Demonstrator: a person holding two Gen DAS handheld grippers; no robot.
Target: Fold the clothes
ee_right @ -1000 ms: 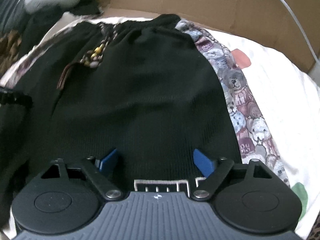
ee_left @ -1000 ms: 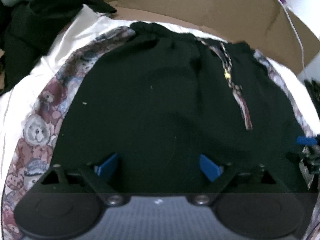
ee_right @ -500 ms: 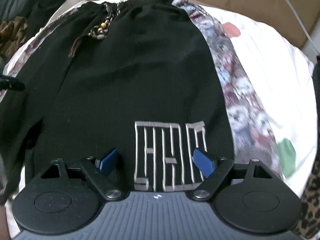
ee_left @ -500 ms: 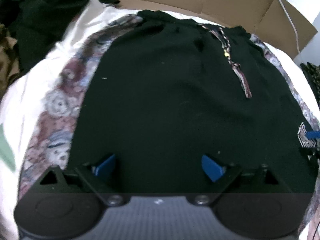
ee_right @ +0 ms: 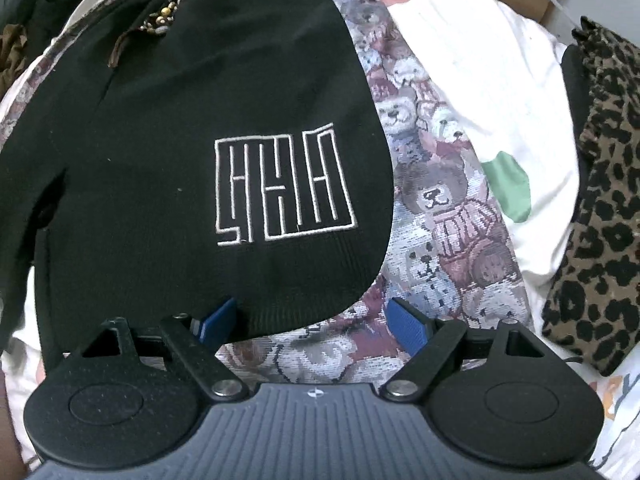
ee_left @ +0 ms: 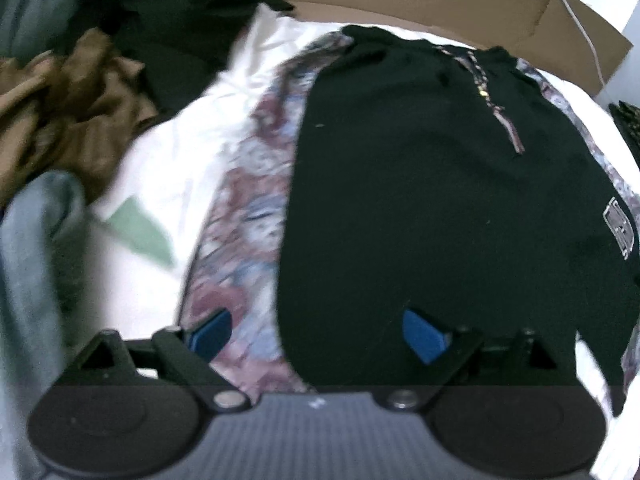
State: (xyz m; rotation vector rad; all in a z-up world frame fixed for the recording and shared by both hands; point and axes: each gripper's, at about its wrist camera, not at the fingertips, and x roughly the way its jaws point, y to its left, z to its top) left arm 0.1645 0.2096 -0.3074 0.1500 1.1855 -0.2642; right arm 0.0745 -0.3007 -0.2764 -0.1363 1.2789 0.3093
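Both sets of fingers released, the left gripper (ee_left: 316,334) and right gripper (ee_right: 312,322) over the black shorts' (ee_right: 192,128) hem; I could pinch the teddy-bear cloth (ee_right: 440,216) underneath.

Shorts (ee_right: 192,152) lie on a blanket (ee_right: 440,220), clothes pile (ee_left: 68,112) left.

Black knit shorts (ee_right: 192,152) lay flat on a teddy-bear cloth (ee_right: 436,216), waistband at its far edge, a beaded drawstring (ee_right: 160,20) on top, a white outline logo (ee_right: 280,188) near the hem.
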